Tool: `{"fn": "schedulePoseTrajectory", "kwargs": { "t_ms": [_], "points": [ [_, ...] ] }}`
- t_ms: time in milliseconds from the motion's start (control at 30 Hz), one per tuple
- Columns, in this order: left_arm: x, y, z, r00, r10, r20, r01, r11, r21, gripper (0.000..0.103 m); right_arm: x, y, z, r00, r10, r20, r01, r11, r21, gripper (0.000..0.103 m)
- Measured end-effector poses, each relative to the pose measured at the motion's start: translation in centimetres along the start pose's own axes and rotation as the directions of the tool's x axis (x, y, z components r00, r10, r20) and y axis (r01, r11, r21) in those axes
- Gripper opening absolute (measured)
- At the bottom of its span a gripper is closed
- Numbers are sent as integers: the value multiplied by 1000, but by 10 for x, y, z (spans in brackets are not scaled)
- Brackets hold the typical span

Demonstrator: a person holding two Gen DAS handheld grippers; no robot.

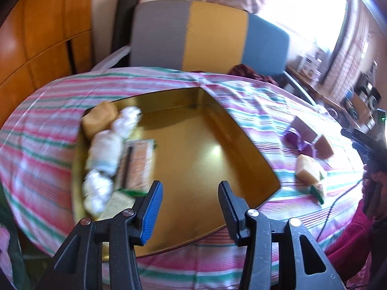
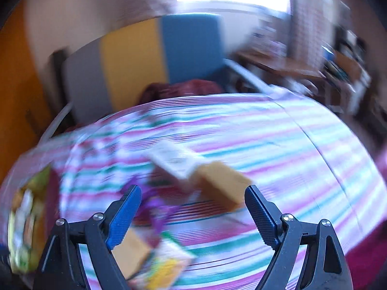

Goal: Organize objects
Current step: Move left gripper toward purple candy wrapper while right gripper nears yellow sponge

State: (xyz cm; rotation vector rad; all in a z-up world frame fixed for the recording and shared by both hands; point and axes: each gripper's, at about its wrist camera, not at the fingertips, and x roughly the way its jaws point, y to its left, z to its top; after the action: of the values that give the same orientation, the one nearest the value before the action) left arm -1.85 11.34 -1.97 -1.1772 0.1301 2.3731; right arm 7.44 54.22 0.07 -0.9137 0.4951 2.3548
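Observation:
In the left wrist view a golden tray [image 1: 193, 145] lies on the striped bedcover. Along its left side sit a tan block [image 1: 100, 119], white wrapped bundles [image 1: 104, 154] and an orange patterned packet [image 1: 139, 164]. My left gripper [image 1: 190, 188] hovers open over the tray's near edge, with nothing between its fingers. To the tray's right lie a purple item [image 1: 300, 142], a brown block [image 1: 324, 146] and a yellow block [image 1: 308, 169]. The right wrist view is blurred. My right gripper [image 2: 193, 191] stands wide open above this loose pile, and a tan block [image 2: 222, 186] lies beyond its fingers, untouched.
A grey, yellow and blue headboard [image 1: 212, 33] stands behind the bed, with a wooden wardrobe [image 1: 36, 36] at left. A dark red cloth [image 1: 249, 72] lies at the far edge. A red sleeve [image 1: 348, 241] and a thin cable [image 1: 338, 198] are at right. A cluttered desk [image 1: 314, 82] stands beyond.

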Motion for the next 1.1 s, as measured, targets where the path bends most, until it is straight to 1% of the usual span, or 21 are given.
{"fn": "schedulePoseTrajectory", "kwargs": {
  "t_ms": [33,100,133,167,267,300,433,500,600,700,767,867,933,1000,1033,1100],
  "points": [
    [3,-10,4,1000,-14,-4,14,1000,22,48,5,-15,-2,1000,-14,-12,15,998,65,88],
    [9,-29,13,998,-54,-18,54,997,50,48,13,-37,-3,998,-12,-54,21,986,165,88],
    [12,-38,17,997,-73,-25,74,995,59,48,14,-44,-2,999,3,-53,8,977,211,88],
    [16,-47,21,995,-91,-32,93,993,68,48,14,-48,0,999,12,-47,-1,973,231,88],
    [28,-80,35,988,-147,-53,152,983,108,48,17,-47,0,998,29,-64,-14,975,222,88],
    [35,-94,41,982,-174,-77,181,977,113,48,18,-45,0,996,45,-74,-28,976,218,88],
    [58,-128,56,954,-260,-152,274,958,81,46,20,-35,-3,995,61,-82,-45,982,182,88],
    [70,-145,63,948,-268,-172,285,955,81,46,21,-33,-4,993,78,-87,-60,981,186,88],
    [93,-170,74,924,-311,-224,331,942,53,45,21,-36,-7,991,97,-95,-76,976,202,88],
    [116,-190,82,907,-326,-267,345,938,29,45,20,-38,-7,988,123,-96,-99,970,223,89],
    [136,-203,87,895,-324,-308,342,940,5,45,21,-39,-6,986,136,-96,-111,967,229,89],
    [167,-214,93,871,-335,-359,336,940,-63,45,22,-38,-6,983,155,-100,-128,964,233,89],
    [188,-218,96,862,-332,-382,310,943,-122,45,22,-38,-6,980,172,-103,-143,960,239,90],
    [201,-219,100,857,-339,-388,296,940,-168,45,23,-38,-6,976,188,-107,-158,957,245,90],
    [208,-219,102,860,-335,-385,278,940,-198,45,24,-39,-6,974,197,-109,-165,954,250,90],
    [218,-222,107,866,-325,-379,255,941,-224,46,26,-40,-7,969,216,-116,-180,948,262,91]
  ]
}}
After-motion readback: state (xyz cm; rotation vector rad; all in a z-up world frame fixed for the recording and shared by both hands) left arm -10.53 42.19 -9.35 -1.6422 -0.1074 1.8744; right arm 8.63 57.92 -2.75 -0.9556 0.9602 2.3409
